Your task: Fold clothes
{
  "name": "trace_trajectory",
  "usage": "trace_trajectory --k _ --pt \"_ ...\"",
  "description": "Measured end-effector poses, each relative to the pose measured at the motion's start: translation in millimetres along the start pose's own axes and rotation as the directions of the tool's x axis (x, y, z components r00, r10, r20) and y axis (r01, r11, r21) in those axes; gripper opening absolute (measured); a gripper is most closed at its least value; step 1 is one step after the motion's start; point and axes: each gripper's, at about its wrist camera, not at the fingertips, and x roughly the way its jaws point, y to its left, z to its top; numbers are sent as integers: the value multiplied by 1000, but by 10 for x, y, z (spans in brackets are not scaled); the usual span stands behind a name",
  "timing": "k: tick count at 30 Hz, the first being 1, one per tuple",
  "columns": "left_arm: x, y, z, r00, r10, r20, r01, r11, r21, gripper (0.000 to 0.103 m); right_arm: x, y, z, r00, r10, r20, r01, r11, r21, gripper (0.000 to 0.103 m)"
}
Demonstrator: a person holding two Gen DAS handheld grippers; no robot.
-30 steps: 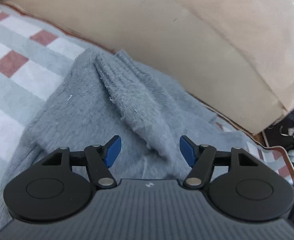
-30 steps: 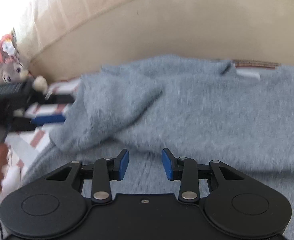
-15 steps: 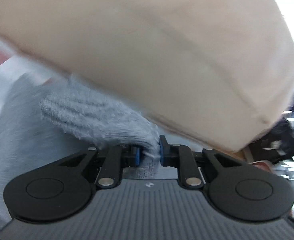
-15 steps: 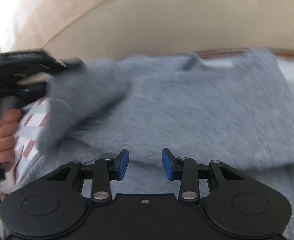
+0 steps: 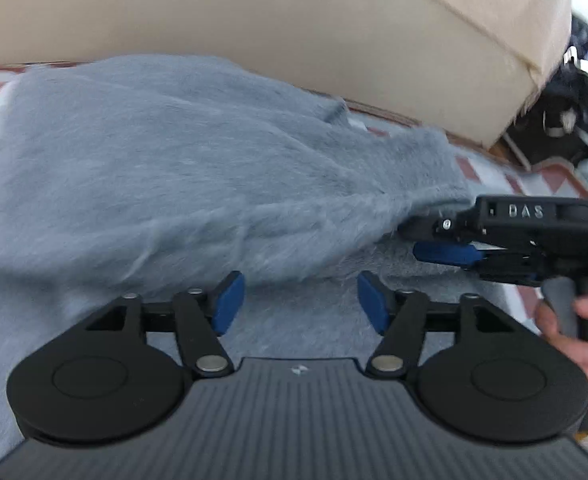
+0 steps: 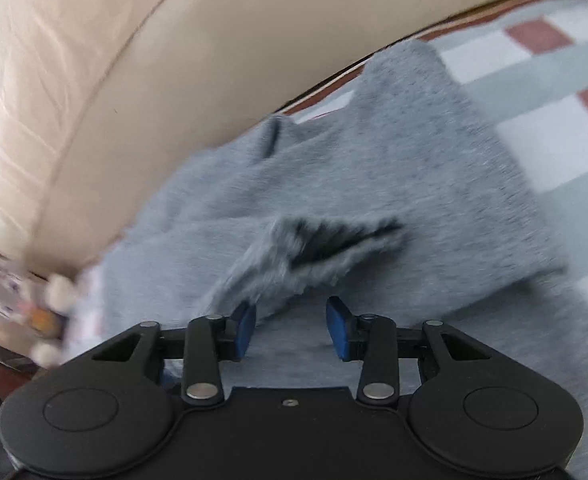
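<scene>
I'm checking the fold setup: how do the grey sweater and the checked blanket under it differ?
The grey sweater is one plain colour; the checked blanket has white, pale grey-green and red-brown squares. The sweater looks fuzzy and lies folded over itself with a sleeve cuff open; the blanket looks smooth and flat. The sweater lies on top, the blanket beneath. Both run up to the beige cushion.

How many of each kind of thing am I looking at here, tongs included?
Tongs: 2, left tongs and right tongs, both opening with nothing between them
Grey fuzzy sweater: 1
Checked blanket: 1
Beige sofa back: 1
Total: 5
</scene>
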Motion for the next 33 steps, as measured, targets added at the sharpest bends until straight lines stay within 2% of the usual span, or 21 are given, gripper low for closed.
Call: trace_trajectory --k 2,5,7,9,12,14,16,17,19,20,21,22,23,24,26,28,29,30,31,32,33 --pt "-197 157 -7 999 35 31 -34 999 -32 66 -55 -49 1 997 71 20 -72 996 61 52" --pt "-323 502 178 981 179 69 -170 978 -120 70 -186 -220 21 987 148 58 -157 966 205 54" --pt "-364 729 219 972 231 33 -221 958 -185 70 -311 -367 -6 959 259 112 -281 909 308 57" --pt "-374 890 160 961 277 -3 -272 942 -194 70 -307 -480 3 941 316 125 -340 865 370 64" --pt "-339 1059 59 938 342 -64 -347 916 -199 70 -190 -493 26 971 235 47 -235 899 368 65" --pt "-289 1134 15 922 372 -108 -387 898 -208 70 -76 -454 58 987 160 12 -156 935 318 65" --pt "-284 1148 10 921 373 -109 -388 894 -224 70 70 -432 118 997 82 -3 -78 958 278 65" --pt "-278 1149 9 920 376 -112 -392 889 -237 71 159 -439 147 998 62 -7 -58 961 270 64" --pt "-271 1147 27 917 382 -120 -400 878 -264 71 308 -448 180 996 90 -2 -87 963 253 64" --pt "-269 1144 42 915 384 -125 -404 872 -277 71 315 -381 213 998 66 -1 -65 976 206 46" --pt "-284 1136 59 911 394 -121 -412 863 -292 71 320 -310 246 999 42 2 -42 987 156 10" --pt "-338 1117 86 903 418 -101 -428 849 -309 70 274 -151 267 1000 15 0 -15 999 48 11" --pt "-406 1096 107 898 435 -70 -433 839 -329 69 185 47 278 998 -5 60 9 998 -69 10" --pt "-501 1075 118 903 429 -16 -407 842 -354 69 55 286 272 988 8 151 24 978 -207 10" --pt "-635 1036 154 917 388 89 -329 865 -379 69 -138 620 249 950 76 302 58 909 -413 10" --pt "-611 998 204 924 363 122 -301 885 -356 70 -98 737 337 942 52 330 122 867 -483 10" --pt "-573 980 226 924 361 122 -303 890 -342 71 10 722 379 940 -15 341 197 839 -507 13" --pt "-479 966 243 920 383 85 -339 885 -319 71 158 672 409 928 -107 357 293 799 -524 18" --pt "-379 952 247 910 413 39 -383 874 -299 71 357 616 405 906 -210 369 392 744 -541 18" --pt "-274 944 220 892 452 -20 -438 851 -290 71 544 539 388 871 -325 368 486 677 -552 18" --pt "-191 946 174 879 473 -64 -470 835 -285 71 671 466 372 833 -422 358 553 628 -547 18"
